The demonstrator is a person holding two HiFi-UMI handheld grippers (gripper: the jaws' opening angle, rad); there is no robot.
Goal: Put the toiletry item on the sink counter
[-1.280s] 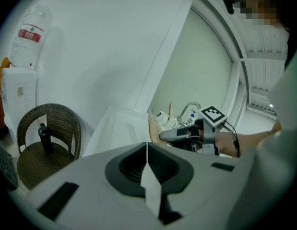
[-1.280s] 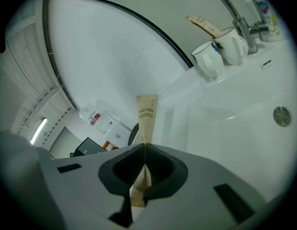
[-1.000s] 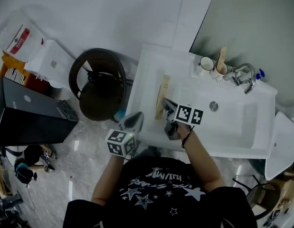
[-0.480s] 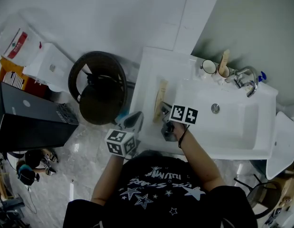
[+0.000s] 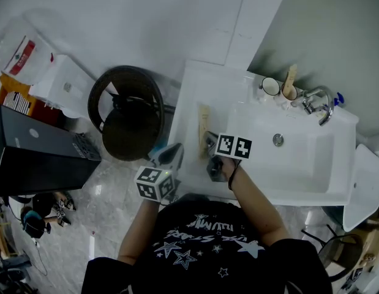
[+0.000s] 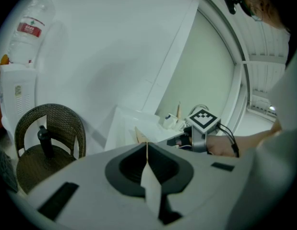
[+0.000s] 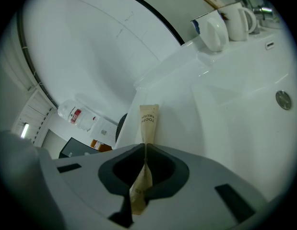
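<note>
- Toothbrush packet (image 7: 148,123), a beige sleeve printed "TOOTH BRUSH", is being pinched at its near end by the right gripper (image 7: 146,150), whose jaws are pressing flat against it.
- In the head view, the toothbrush packet (image 5: 203,120) is stretching away from the right gripper (image 5: 209,141) along the flat left part of the sink counter (image 5: 195,84), just beside the basin (image 5: 299,158). Whether its far end is touching the surface cannot be told.
- The left gripper (image 6: 147,147) is hanging with its jaws pressed together and nothing between them. In the head view it (image 5: 175,152) is sitting off the counter's left front edge, near the right gripper but apart from it.
- Two cups (image 5: 270,86) are standing at the back of the counter, one holding a beige stick-like item, with the faucet (image 5: 315,100) just to their right.
- A dark wicker chair (image 5: 128,112) is standing to the left of the counter, and a white water dispenser (image 5: 63,84) is standing farther left.
</note>
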